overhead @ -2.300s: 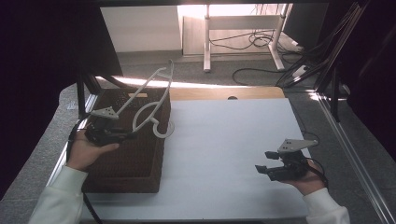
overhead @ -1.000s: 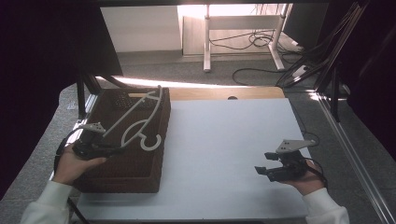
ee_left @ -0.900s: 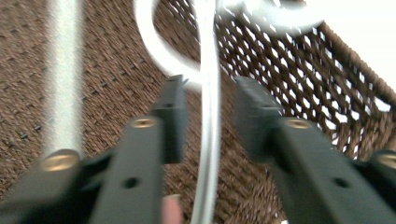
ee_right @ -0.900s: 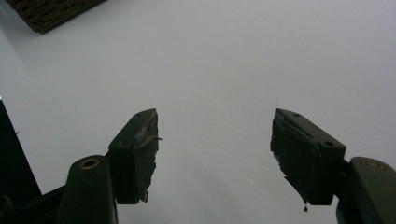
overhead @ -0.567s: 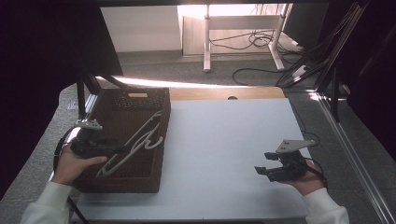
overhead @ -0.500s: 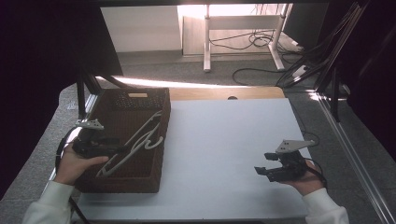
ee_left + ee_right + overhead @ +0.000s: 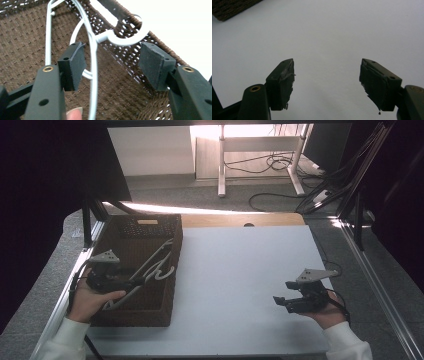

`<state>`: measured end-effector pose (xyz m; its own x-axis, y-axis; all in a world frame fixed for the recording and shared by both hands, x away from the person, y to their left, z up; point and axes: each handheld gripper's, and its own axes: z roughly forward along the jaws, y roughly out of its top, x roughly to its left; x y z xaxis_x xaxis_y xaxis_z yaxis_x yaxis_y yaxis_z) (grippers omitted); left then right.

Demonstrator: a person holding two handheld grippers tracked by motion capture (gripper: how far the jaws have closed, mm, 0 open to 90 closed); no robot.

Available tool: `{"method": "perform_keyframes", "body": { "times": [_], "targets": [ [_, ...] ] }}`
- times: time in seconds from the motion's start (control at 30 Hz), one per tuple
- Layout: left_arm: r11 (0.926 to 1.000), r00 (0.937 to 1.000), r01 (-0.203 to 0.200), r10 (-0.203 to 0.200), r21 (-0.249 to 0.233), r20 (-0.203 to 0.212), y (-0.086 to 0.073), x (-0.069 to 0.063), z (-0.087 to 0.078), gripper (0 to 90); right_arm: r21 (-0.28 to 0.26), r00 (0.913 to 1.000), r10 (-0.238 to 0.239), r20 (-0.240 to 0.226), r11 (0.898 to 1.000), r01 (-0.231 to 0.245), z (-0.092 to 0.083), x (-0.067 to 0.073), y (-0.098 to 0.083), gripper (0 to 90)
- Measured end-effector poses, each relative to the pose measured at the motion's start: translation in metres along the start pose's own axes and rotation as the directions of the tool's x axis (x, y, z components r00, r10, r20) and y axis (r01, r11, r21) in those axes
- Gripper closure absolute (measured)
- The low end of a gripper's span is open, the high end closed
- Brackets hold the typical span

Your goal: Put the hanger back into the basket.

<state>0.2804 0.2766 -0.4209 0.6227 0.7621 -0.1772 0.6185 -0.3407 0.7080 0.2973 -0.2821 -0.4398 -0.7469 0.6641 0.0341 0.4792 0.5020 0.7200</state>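
Lowered since the earlier frames from above the brown wicker basket (image 7: 131, 312) down into it: white plastic hangers (image 7: 159, 263), now lying on the weave along the 3 o'clock wall, hooks toward the rim. Just been opening, the left gripper (image 7: 134, 281), jaws stood wide in its own view, one thin white bar passing between the pads (image 7: 76, 65) without being pressed. Judged from that: hangers released, placing step finished, only a withdrawal left for that hand (image 7: 87, 299). Held nearly at rest at 4 o'clock on the sheet, the right gripper (image 7: 278, 301), jaws spread wide over bare white, nothing between them. Underneath, a white tabletop (image 7: 240, 280), matte and unmarked, basket resting at its 9 o'clock edge. Beyond, at 12 o'clock, a strip of bare wood (image 7: 240, 219), grey carpet, white desk legs (image 7: 221, 165), loose black cables (image 7: 280, 165) and dark curtains on both sides.
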Motion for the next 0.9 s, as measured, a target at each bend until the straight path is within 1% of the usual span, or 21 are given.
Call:
{"method": "perform_keyframes", "body": {
  "times": [0.07,0.1,0.13,0.23,0.27,0.3,0.33,0.37,0.43,0.53,0.73,0.9],
  "targets": [
    [0.9998,1.0,-0.004,0.004,-0.018,-0.004,-0.001,-0.006,0.001,35.9,-0.007,0.9998,0.013,0.017,1.0,-0.013,-0.002,-0.001,0.0,27.1],
    [0.9997,1.0,-0.005,0.005,-0.026,-0.005,-0.002,-0.009,0.002,35.3,-0.025,0.9988,0.036,0.032,0.999,-0.035,-0.003,-0.001,0.0,26.9],
    [0.9994,1.0,-0.003,0.003,-0.035,-0.008,-0.002,-0.013,0.003,35.3,-0.025,0.9988,0.036,0.032,0.999,-0.035,-0.003,-0.001,0.0,26.9],
    [0.9989,0.9998,-0.008,0.007,-0.046,-0.017,-0.006,-0.02,0.005,33.9,-0.041,0.9965,0.071,0.044,0.997,-0.069,-0.004,-0.003,-0.001,25.9],
    [0.9985,0.9998,-0.002,0.001,-0.056,-0.018,-0.008,-0.021,0.005,33.6,-0.045,0.9957,0.078,0.049,0.996,-0.076,-0.004,-0.004,-0.002,25.4],
    [0.9988,0.9998,0.0,-0.001,-0.049,-0.02,-0.009,-0.021,0.006,33.5,-0.047,0.9948,0.087,0.052,0.995,-0.085,-0.004,-0.005,-0.002,25.1],
    [0.9991,0.9995,-0.004,0.002,-0.042,-0.033,-0.01,-0.022,0.007,32.8,-0.047,0.9927,0.108,0.055,0.993,-0.105,-0.002,-0.007,-0.004,24.2],
    [0.999,0.9991,0.002,-0.003,-0.045,-0.042,-0.011,-0.022,0.007,32.8,-0.047,0.9927,0.108,0.055,0.993,-0.105,-0.002,-0.007,-0.004,24.2],
    [0.9983,0.999,0.016,-0.019,-0.056,-0.042,-0.014,-0.022,0.007,32.7,-0.046,0.9909,0.125,0.049,0.991,-0.123,0.0,-0.009,-0.005,23.7],
    [0.9979,0.9987,0.02,-0.023,-0.062,-0.047,-0.015,-0.023,0.007,32.4,-0.03,0.9911,0.125,0.046,0.992,-0.124,0.005,-0.009,-0.006,22.0],
    [0.9978,0.9986,0.014,-0.017,-0.065,-0.051,-0.016,-0.024,0.006,32.1,-0.03,0.9916,0.12,0.05,0.993,-0.118,0.008,-0.009,-0.006,19.4],
    [0.9956,0.9981,0.026,-0.031,-0.09,-0.054,-0.015,-0.024,0.004,31.4,-0.036,0.9914,0.122,0.048,0.992,-0.12,0.008,-0.01,-0.005,16.3]
  ]
}}
